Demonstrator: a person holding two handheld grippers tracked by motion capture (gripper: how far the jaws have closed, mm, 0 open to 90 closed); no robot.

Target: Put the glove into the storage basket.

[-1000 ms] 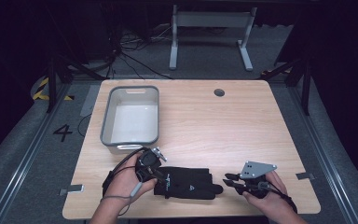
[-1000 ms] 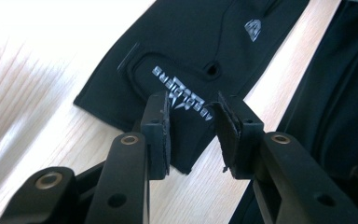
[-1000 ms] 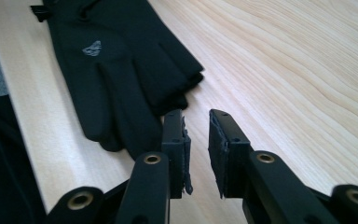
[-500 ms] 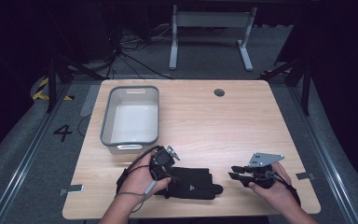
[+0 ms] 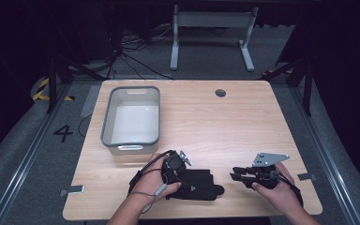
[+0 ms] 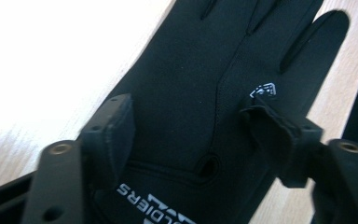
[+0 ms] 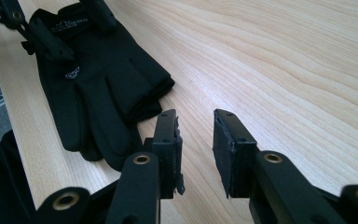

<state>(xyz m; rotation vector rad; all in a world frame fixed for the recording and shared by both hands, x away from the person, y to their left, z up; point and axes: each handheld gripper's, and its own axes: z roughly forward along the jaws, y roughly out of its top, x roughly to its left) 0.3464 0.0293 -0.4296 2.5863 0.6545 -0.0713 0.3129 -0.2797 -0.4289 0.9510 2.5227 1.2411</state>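
Note:
A black glove (image 5: 201,185) lies flat near the table's front edge, fingers pointing right. My left gripper (image 5: 182,177) points down over its cuff end. In the left gripper view the jaws (image 6: 196,135) stand wide apart just above the glove's back (image 6: 200,70). They have just been opening, and the pads do not press on it. My right gripper (image 5: 234,174) hovers to the right of the glove's fingertips, pointing left. Its jaws (image 7: 196,140) have opened a little and stand parted over bare wood. The glove (image 7: 93,84) lies ahead of them, with the left gripper (image 7: 32,23) beyond it.
A grey bin (image 5: 131,117) stands at the back left of the wooden table (image 5: 243,126). There is a round cable hole (image 5: 221,93) near the far edge. A metal stand (image 5: 211,28) and cables are on the floor beyond.
My left hand has moved right and down over the glove's cuff. The right gripper has drawn back a little to the right, away from the glove's fingertips.

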